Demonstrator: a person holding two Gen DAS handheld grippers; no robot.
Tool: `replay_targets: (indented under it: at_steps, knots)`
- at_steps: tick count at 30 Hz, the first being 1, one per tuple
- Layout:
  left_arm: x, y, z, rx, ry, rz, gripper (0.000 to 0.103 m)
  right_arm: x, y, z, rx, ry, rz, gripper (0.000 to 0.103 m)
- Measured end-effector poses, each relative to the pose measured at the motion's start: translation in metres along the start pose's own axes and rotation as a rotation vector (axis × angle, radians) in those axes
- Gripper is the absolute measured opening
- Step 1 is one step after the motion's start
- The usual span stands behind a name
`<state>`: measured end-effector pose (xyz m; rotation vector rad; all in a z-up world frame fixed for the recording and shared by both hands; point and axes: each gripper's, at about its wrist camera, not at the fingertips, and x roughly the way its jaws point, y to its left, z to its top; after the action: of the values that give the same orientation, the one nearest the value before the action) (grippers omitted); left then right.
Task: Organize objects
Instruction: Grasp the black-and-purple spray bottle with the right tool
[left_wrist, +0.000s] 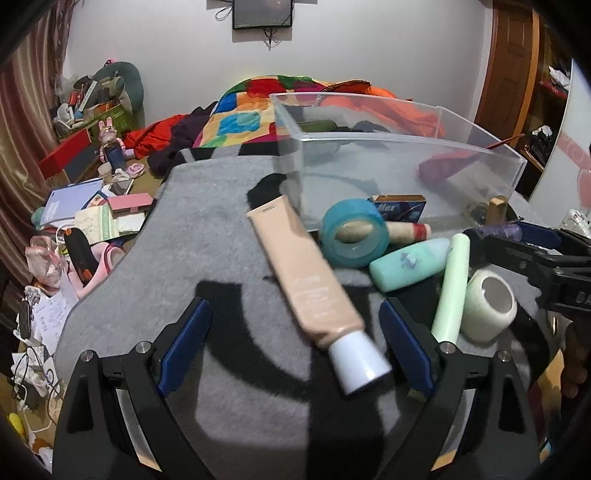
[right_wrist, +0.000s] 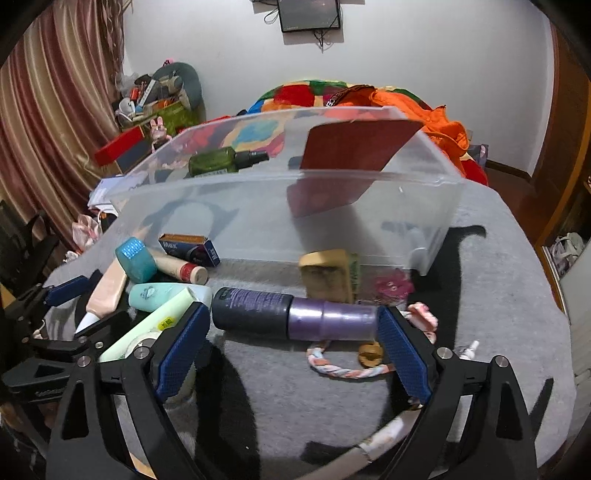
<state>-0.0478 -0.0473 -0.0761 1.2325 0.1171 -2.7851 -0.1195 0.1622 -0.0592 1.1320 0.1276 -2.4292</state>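
Observation:
My left gripper (left_wrist: 295, 343) is open over the grey cloth. A beige tube (left_wrist: 306, 280) lies slanted between its fingers, its white cap close to the right pad. My right gripper (right_wrist: 293, 321) stands wide, straddling a black and purple bottle (right_wrist: 291, 314) that lies on its side. One fingertip sits at each end of the bottle, and I see no squeeze. Behind both stands a clear plastic bin (right_wrist: 258, 221) holding a green spray bottle (right_wrist: 218, 160) and a red card (right_wrist: 347, 162).
Between the grippers lie a teal tape roll (left_wrist: 352, 236), mint bottle (left_wrist: 406, 264), pale green tube (left_wrist: 452, 284), white tape roll (left_wrist: 487, 306) and blue box (left_wrist: 400, 208). A yellow sponge (right_wrist: 328, 277) and braided hair tie (right_wrist: 343, 365) sit near the purple bottle. Clutter covers the floor at left.

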Motion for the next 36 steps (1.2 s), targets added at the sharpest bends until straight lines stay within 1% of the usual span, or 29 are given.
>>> replay_targets:
  at_steps: [3, 5, 6, 8, 12, 15, 17, 18, 20, 23, 24, 25, 29, 36]
  knots:
    - [-0.006, 0.009, -0.005, -0.018, -0.010, 0.002, 0.093, 0.006, 0.002, -0.001, 0.013, 0.009, -0.010, 0.096]
    - [-0.009, 0.013, -0.008, -0.025, -0.020, 0.008, 0.084, 0.007, 0.003, -0.003, 0.016, 0.002, -0.025, 0.096]
    - [-0.010, 0.015, -0.008, -0.031, -0.022, 0.006, 0.082, 0.008, 0.005, -0.004, 0.017, 0.000, -0.029, 0.096]
    - [-0.012, 0.015, -0.007, -0.041, -0.024, 0.002, 0.073, 0.008, 0.005, -0.005, 0.021, -0.002, -0.032, 0.096]
    - [-0.008, 0.012, 0.000, -0.050, -0.028, -0.003, 0.069, 0.006, 0.005, -0.007, 0.025, -0.008, -0.029, 0.095]
    - [-0.003, 0.006, 0.004, -0.038, -0.036, 0.003, 0.060, 0.004, 0.003, -0.008, 0.036, -0.017, -0.027, 0.090]
    - [-0.001, 0.003, 0.005, -0.026, -0.044, 0.009, 0.051, 0.003, 0.001, -0.008, 0.047, -0.020, -0.021, 0.090]
    - [0.000, 0.002, 0.005, -0.020, -0.048, 0.009, 0.049, 0.003, 0.001, -0.007, 0.053, -0.023, -0.019, 0.090]
    - [-0.001, 0.000, 0.004, -0.009, -0.054, 0.003, 0.037, 0.001, -0.001, -0.008, 0.064, -0.030, -0.017, 0.090]
    - [-0.005, -0.003, 0.001, 0.020, -0.062, 0.005, 0.027, -0.002, -0.003, -0.009, 0.069, -0.043, -0.019, 0.090]
    - [-0.007, -0.003, -0.001, 0.026, -0.064, 0.008, 0.026, -0.003, -0.004, -0.009, 0.071, -0.047, -0.018, 0.090]
    - [-0.009, -0.003, -0.002, 0.030, -0.067, 0.008, 0.022, -0.004, -0.004, -0.009, 0.073, -0.050, -0.017, 0.090]
    - [-0.016, 0.004, -0.006, 0.017, -0.071, 0.012, 0.020, -0.011, -0.005, -0.009, 0.077, -0.065, -0.008, 0.090]
    - [-0.035, 0.022, -0.008, -0.058, -0.096, 0.019, 0.019, -0.025, -0.007, -0.007, 0.075, -0.104, -0.012, 0.090]
